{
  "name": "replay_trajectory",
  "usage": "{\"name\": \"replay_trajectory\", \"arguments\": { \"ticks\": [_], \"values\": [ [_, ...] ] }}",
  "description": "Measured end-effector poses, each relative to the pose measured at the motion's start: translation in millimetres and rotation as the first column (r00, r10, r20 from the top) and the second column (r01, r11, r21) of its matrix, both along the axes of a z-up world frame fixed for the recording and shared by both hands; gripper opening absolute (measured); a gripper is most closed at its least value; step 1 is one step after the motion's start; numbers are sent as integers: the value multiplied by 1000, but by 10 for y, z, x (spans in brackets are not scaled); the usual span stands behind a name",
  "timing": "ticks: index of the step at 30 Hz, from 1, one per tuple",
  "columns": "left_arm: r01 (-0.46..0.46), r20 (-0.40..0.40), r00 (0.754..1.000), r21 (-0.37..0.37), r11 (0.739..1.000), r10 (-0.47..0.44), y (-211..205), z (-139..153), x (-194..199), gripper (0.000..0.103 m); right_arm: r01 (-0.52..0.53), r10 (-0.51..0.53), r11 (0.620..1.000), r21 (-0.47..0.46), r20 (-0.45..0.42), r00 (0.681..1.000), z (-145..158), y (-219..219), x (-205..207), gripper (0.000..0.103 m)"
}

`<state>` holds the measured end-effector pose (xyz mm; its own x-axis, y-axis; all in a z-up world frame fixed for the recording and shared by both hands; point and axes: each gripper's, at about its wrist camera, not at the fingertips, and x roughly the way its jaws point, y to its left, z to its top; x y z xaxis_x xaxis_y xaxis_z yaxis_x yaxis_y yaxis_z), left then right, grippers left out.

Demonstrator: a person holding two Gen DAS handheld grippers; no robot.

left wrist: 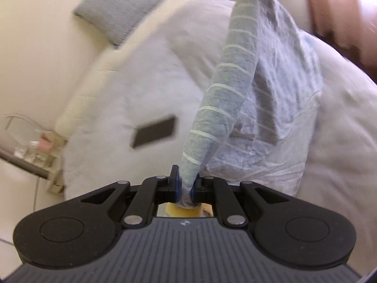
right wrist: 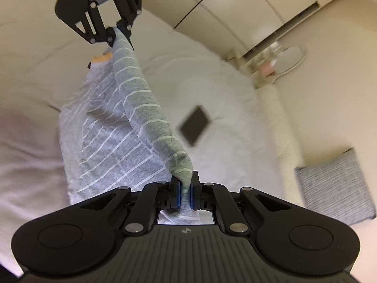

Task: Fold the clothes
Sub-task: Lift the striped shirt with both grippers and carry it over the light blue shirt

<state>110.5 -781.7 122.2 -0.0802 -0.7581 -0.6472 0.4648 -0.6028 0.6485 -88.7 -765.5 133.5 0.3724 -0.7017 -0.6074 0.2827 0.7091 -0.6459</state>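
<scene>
Holding: both grippers pinch one grey shirt with thin white stripes (right wrist: 132, 108), stretched between them above a bed.
Left gripper (left wrist: 186, 189): blue pads closed tight on a bunched end of the shirt; in the right wrist view it shows at the top, clamped on the far end of the fabric (right wrist: 117, 31).
Right gripper (right wrist: 186, 192): blue pads squeezed on the other bunched end — a rolled, ribbed edge rises from between them.
Shirt: the gripped edge runs as a taut twisted band from one gripper to the other, and the rest of the cloth hangs below it in loose folds; an orange label shows near the left gripper's end.
Bed (right wrist: 223, 89): pale cover under the shirt; whether the hanging cloth touches it cannot be told.
Dark flat rectangle (right wrist: 195, 125): lies on the cover, beside the shirt and apart from it — blurred.
Grey cushion (right wrist: 334, 186): off the bed's edge, on the pale floor.
Small table (right wrist: 278, 59): beyond the bed's far corner, cluttered, details too blurred to tell.
</scene>
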Motion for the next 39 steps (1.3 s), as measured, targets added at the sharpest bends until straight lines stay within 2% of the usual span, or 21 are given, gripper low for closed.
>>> {"name": "replay_trajectory", "arguments": {
  "ticks": [4,6,8,10,13,16,19,23,24,28,32,33,35,37,39],
  "values": [
    [-41,-7,999,-85,996,40,-328,170,-486,7,-17,21,993,-113,32,999,173,-551,-432,5],
    [-43,-9,999,-105,994,42,-409,96,-732,7,-9,17,990,-140,54,998,159,-716,-652,5],
    [-41,-9,999,-101,994,40,-428,-141,-962,7,1,7,990,-145,60,998,3,-785,-869,5],
    [-37,-2,999,-77,996,37,-435,-554,-1174,7,15,-8,993,-117,60,998,-308,-806,-1077,5],
    [-18,17,1000,-9,1000,18,-432,-1324,-1465,7,30,-29,998,-46,21,999,-1055,-728,-1332,5],
    [24,65,998,24,999,-25,-327,-2099,-1669,8,45,-43,998,36,-46,998,-1841,-616,-1516,5],
    [47,87,995,-53,997,-42,-158,-2474,-1734,10,45,-44,999,11,-95,995,-2342,-355,-1594,5],
    [88,100,992,-168,982,-72,38,-2634,-1659,16,68,-76,994,-87,-89,993,-2597,-215,-1635,17],
    [99,104,991,-195,976,-80,80,-2661,-1636,19,72,-82,991,-113,-93,992,-2644,-201,-1638,18],
    [141,132,985,-276,951,-107,145,-2720,-1578,21,62,-89,973,-221,-117,989,-2787,-103,-1675,22],
    [198,197,971,-342,919,-136,146,-2852,-1591,21,26,-76,953,-303,-156,985,-2974,-193,-1644,23],
    [214,221,965,-355,910,-141,144,-2895,-1604,16,17,-74,948,-319,-166,983,-3009,-184,-1647,21],
    [246,273,951,-378,893,-146,146,-2980,-1620,13,20,-78,942,-335,-162,984,-3050,-200,-1634,16],
    [245,272,952,-389,888,-144,126,-3022,-1631,11,26,-85,937,-348,-154,984,-3078,-217,-1620,13],
    [208,210,968,-380,901,-135,86,-2987,-1614,10,12,-80,930,-368,-169,982,-3108,-232,-1607,12]
  ]
}}
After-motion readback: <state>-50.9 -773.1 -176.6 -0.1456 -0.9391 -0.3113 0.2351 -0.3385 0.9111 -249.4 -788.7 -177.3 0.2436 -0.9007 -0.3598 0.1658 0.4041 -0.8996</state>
